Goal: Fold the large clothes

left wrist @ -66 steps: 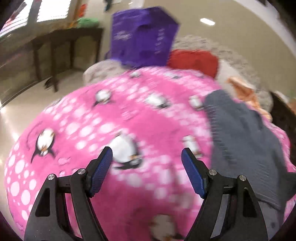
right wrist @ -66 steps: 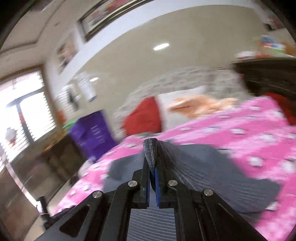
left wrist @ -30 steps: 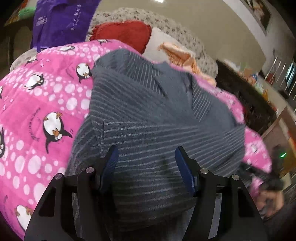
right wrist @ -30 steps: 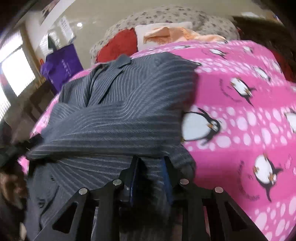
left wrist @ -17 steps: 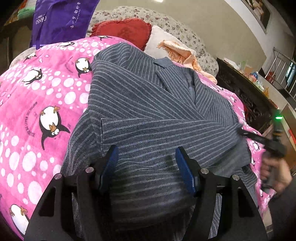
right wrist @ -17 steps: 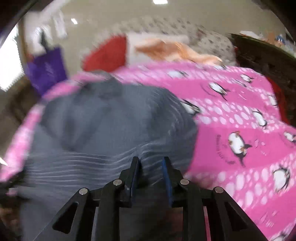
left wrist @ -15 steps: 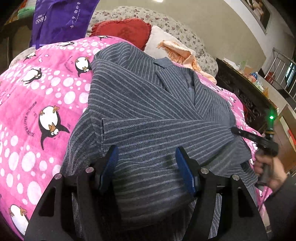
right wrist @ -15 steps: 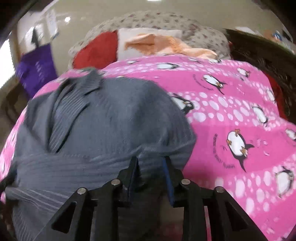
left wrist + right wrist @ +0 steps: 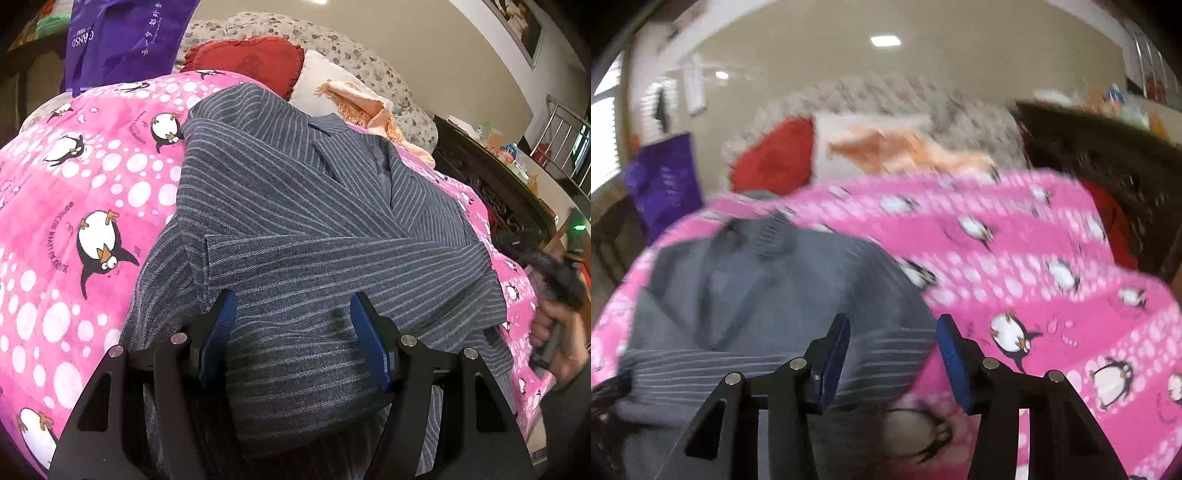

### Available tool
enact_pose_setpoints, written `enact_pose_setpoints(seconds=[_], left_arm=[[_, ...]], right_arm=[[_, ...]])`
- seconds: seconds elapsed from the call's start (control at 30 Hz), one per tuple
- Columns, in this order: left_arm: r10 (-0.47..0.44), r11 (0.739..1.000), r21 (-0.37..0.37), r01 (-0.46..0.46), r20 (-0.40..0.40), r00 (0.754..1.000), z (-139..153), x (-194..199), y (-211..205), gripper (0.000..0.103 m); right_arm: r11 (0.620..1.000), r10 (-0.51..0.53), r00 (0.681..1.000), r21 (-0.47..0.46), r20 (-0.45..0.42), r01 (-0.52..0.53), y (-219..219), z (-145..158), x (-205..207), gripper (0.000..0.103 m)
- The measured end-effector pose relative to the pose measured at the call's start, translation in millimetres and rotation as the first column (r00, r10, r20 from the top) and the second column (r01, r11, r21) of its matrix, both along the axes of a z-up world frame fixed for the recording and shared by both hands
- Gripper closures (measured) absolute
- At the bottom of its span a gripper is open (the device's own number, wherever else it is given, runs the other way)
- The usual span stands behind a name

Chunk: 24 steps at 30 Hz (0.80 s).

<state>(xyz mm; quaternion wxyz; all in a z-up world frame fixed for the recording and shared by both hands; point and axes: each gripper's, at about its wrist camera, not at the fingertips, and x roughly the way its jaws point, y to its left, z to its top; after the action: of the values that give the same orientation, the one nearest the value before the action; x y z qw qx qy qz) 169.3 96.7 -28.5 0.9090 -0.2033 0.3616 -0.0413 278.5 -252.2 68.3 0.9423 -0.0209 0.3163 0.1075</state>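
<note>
A grey pinstriped jacket [image 9: 295,206] lies face up on a pink penguin blanket [image 9: 74,206], one sleeve folded across its front. My left gripper [image 9: 291,306] hovers open over the jacket's lower part, its blue pads apart on either side of the sleeve and pressing nothing. In the blurred right wrist view, my right gripper [image 9: 894,332] is above the jacket's [image 9: 757,295] right edge. Its jaws are opening, and no cloth is pinched between them. A hand [image 9: 557,343] holding that gripper shows at the far right of the left wrist view, clear of the jacket.
A red cushion [image 9: 251,59], a white pillow with an orange cloth [image 9: 358,103] and a floral headboard [image 9: 332,40] lie beyond the jacket. A purple bag [image 9: 122,37] hangs at the far left. A dark carved cabinet [image 9: 491,184] flanks the right side of the bed.
The right gripper's jaws have spread from nearly shut to wide, letting go of the jacket edge, and it has lifted and drawn back. The left gripper has not moved.
</note>
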Motion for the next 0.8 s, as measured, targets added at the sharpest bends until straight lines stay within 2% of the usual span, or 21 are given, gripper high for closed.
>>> enact_pose_setpoints(seconds=[0.1,0.17,0.2,0.27,0.33,0.37,0.43,0.53,0.8], left_arm=[[-0.003,1.000,-0.015,0.003,0.001,1.000,-1,0,1,0.036],[-0.008,1.000,-0.025,0.008,0.001,1.000,-1,0,2,0.035],[-0.009,0.999,-0.034,0.010,0.003,1.000,-2,0,3,0.035],[-0.012,0.998,-0.065,0.013,0.007,1.000,-3,0,7,0.035],[-0.018,0.996,-0.082,0.019,0.011,1.000,-3,-1,8,0.035],[-0.019,0.997,-0.079,0.020,0.008,1.000,-3,0,8,0.035],[-0.019,0.998,-0.057,0.019,-0.001,1.000,-3,1,4,0.035],[-0.018,1.000,-0.020,0.018,-0.012,1.000,-2,2,-1,0.035],[-0.024,0.999,-0.040,0.024,-0.004,1.000,-2,0,3,0.035]], right_arm=[[0.993,0.113,0.992,0.046,-0.048,-0.111,32,9,-31,0.055],[0.986,0.159,0.983,0.061,-0.087,-0.154,51,0,-48,0.055],[0.985,0.173,0.979,0.037,-0.108,-0.170,63,-8,-55,0.055],[0.990,0.135,0.979,-0.029,-0.152,-0.141,74,-31,-58,0.055],[0.995,0.080,0.969,-0.035,-0.233,-0.090,72,-69,-49,0.056],[0.996,0.088,0.977,-0.003,-0.194,-0.091,68,-78,-50,0.056],[0.996,0.082,0.978,0.033,-0.194,-0.077,63,-76,-47,0.056],[0.997,0.081,0.979,0.005,-0.189,-0.081,67,-77,-50,0.055],[0.997,0.077,0.981,-0.008,-0.180,-0.080,68,-76,-53,0.054]])
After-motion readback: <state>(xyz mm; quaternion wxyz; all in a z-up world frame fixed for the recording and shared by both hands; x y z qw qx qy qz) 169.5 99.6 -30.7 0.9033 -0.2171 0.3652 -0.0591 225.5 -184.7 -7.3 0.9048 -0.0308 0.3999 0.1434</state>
